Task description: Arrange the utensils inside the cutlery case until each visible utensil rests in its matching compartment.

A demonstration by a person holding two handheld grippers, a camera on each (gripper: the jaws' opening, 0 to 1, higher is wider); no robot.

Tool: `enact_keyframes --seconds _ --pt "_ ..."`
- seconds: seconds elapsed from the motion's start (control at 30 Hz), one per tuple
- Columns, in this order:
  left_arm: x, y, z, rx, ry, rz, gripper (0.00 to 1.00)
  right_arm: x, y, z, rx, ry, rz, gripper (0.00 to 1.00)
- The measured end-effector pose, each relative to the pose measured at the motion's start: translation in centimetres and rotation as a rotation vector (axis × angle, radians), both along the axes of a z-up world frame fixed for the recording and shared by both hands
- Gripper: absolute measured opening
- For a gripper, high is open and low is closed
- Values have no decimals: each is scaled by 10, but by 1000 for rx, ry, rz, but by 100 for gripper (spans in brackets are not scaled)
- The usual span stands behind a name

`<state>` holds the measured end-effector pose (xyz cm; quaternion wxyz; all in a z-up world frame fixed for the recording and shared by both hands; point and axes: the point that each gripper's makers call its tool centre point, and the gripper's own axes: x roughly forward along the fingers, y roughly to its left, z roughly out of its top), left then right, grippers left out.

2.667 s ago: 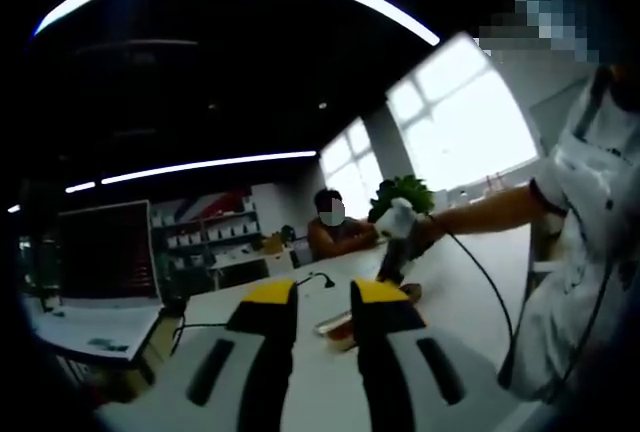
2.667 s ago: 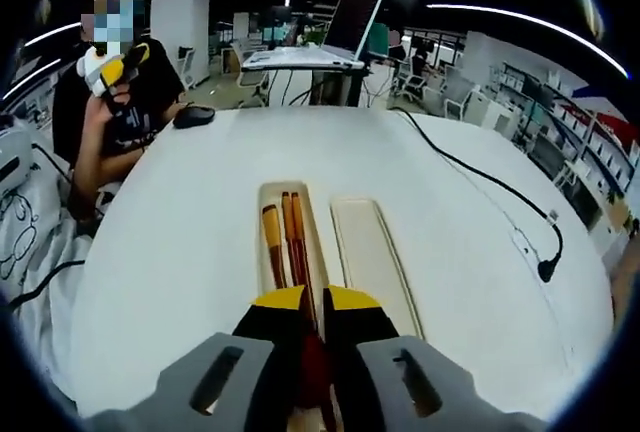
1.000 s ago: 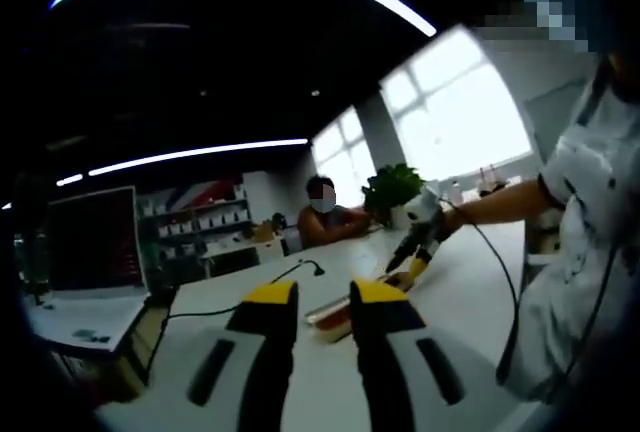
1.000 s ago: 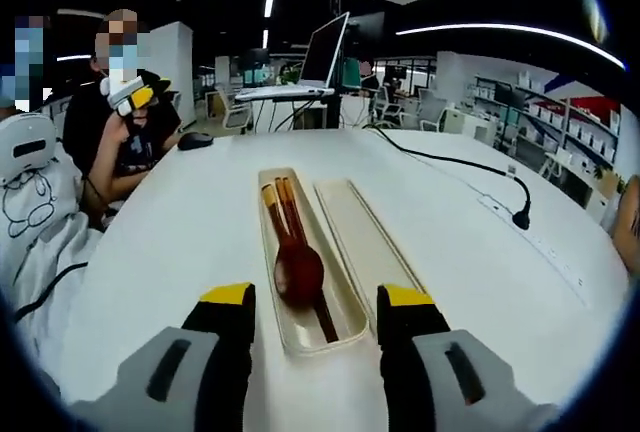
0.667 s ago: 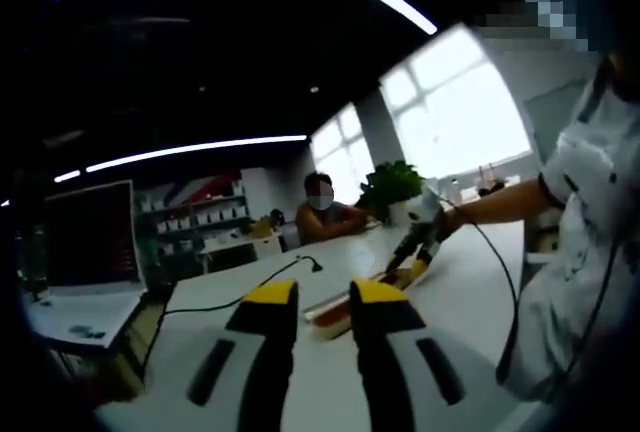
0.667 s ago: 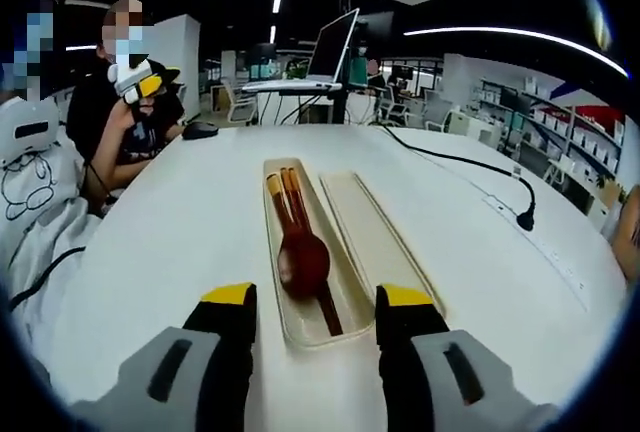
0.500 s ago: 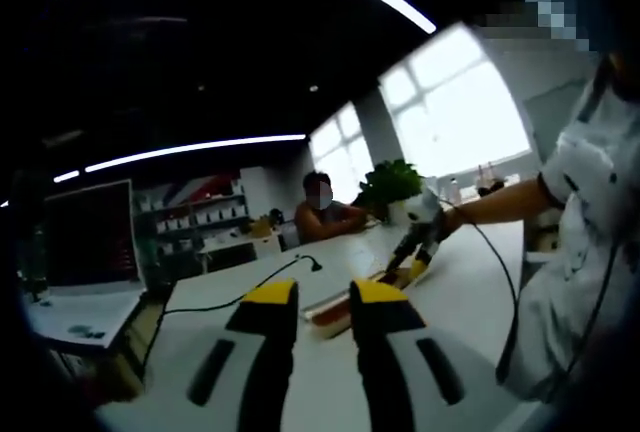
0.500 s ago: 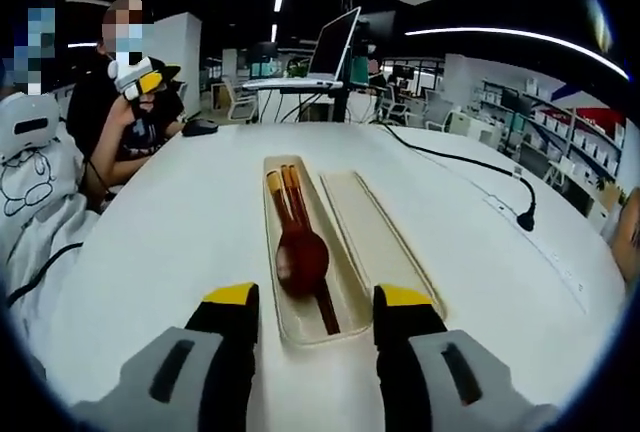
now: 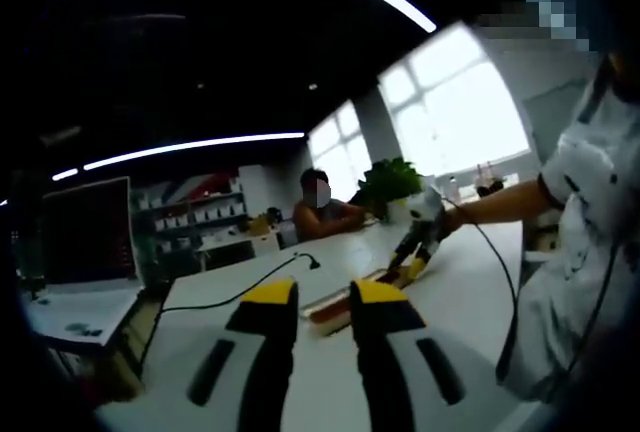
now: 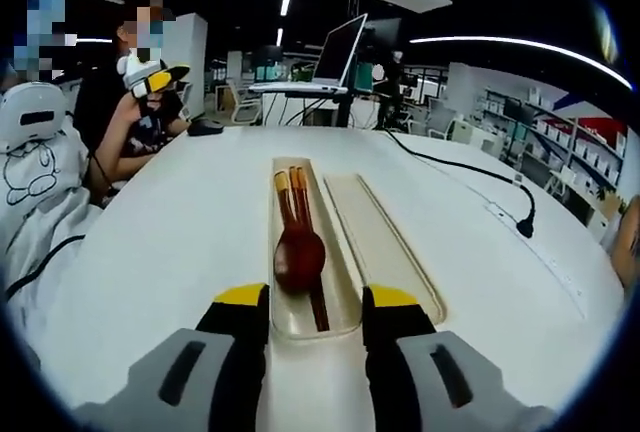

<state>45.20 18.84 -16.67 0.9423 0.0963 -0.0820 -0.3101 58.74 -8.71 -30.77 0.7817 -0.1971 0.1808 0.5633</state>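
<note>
Right hand-held gripper (image 10: 314, 304) open over cutlery case (image 10: 287, 318) (lid (image 10: 388, 242) beside), laptop (image 10: 318, 64) behind

Right gripper (image 10: 315, 314) low and level, yellow-tipped jaws parted and empty, right arm (image 9: 500, 209) outstretched behind it in the left gripper view; left gripper (image 9: 324, 302) raised, jaws nearly together with a narrow gap, nothing held.

Grey claws (image 10: 315, 304) (yellow-tipped); white cartoon-print apron (image 10: 35, 187).
</note>
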Motion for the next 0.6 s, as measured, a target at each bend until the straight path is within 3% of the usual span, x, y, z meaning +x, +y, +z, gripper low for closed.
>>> enact_keyframes --seconds 0.6 --pt "2 -6 -4 3 13 -12 22 -26 -10 1 3 -16 32 36"
